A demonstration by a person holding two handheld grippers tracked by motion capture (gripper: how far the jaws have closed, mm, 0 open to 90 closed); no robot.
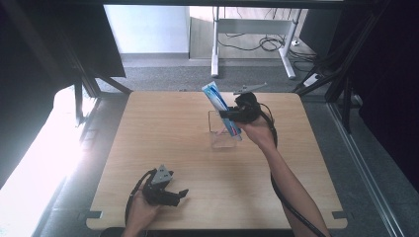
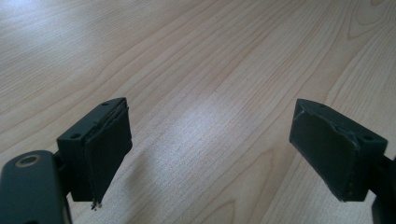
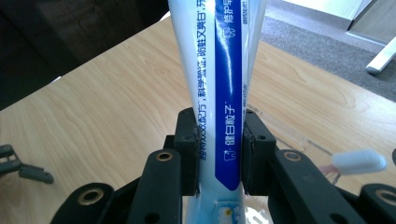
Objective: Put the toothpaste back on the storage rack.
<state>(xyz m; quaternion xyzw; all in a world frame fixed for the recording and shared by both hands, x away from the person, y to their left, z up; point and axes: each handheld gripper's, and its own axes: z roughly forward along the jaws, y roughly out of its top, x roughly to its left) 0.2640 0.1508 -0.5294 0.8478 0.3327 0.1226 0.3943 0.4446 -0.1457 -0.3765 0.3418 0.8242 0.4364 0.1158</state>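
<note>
A white and blue toothpaste tube [image 1: 221,108] [image 3: 219,88] is held tilted above the table, its flat end up and to the left. My right gripper [image 1: 230,115] [image 3: 218,154] is shut on the tube's lower part, the pads [image 3: 189,149] pressing both sides. Its lower end reaches down into a clear plastic cup [image 1: 221,133] standing at the table's middle right. A white toothbrush handle [image 3: 358,162] pokes out near that cup. My left gripper [image 1: 179,196] [image 2: 210,154] rests low at the front left of the table, open, with bare wood between its pads [image 2: 109,154].
The wooden table [image 1: 163,143] has open surface all around the cup. Behind it lie grey carpet and a white desk frame [image 1: 252,29] with cables. Dark frame struts [image 1: 341,69] stand at both far corners.
</note>
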